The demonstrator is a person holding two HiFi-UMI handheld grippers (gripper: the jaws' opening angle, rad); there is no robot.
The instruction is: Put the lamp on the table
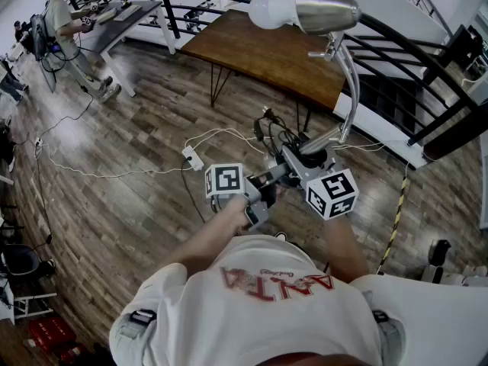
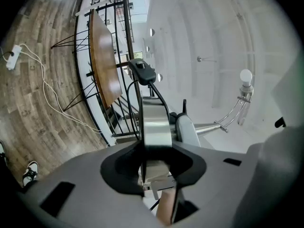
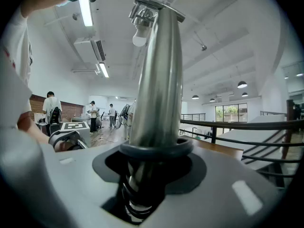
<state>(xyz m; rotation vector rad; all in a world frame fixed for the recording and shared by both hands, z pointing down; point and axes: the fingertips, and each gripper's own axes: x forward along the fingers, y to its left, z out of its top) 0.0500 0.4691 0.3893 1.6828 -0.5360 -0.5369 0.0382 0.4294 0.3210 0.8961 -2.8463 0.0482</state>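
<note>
I am holding the lamp point(image 1: 348, 90) with both grippers, up in the air above the wooden floor point(image 1: 137, 204). It is on the near side of the table point(image 1: 259, 52) and is not touching it. My left gripper point(image 2: 156, 161) is pointing level, and its fingers are pressing from both sides on the round metal base point(image 2: 154, 122), which is standing on edge between them. My right gripper point(image 3: 148, 175) is sitting just beside the left one. Its fingers are clamping the bottom of the shiny stem point(image 3: 159, 80), where a dark ring point(image 3: 154, 148) is going around it.

From there the stem is rising and bending toward the table. In the head view the shade point(image 1: 328, 8) with the white bulb point(image 1: 267, 10) is showing in front of the table's far right corner. A black cable point(image 1: 274, 136) with a small switch box point(image 2: 142, 70) is looping between the base and the table.

On the floor, nearer to me than the table, a white power strip point(image 1: 191, 157) is lying, and its white wire point(image 1: 99, 175) is running off to the left. Behind the table a black railing point(image 1: 168, 10) is curving around. Far to the left of the table a person point(image 1: 65, 21) is standing at another, white table point(image 1: 130, 21).
</note>
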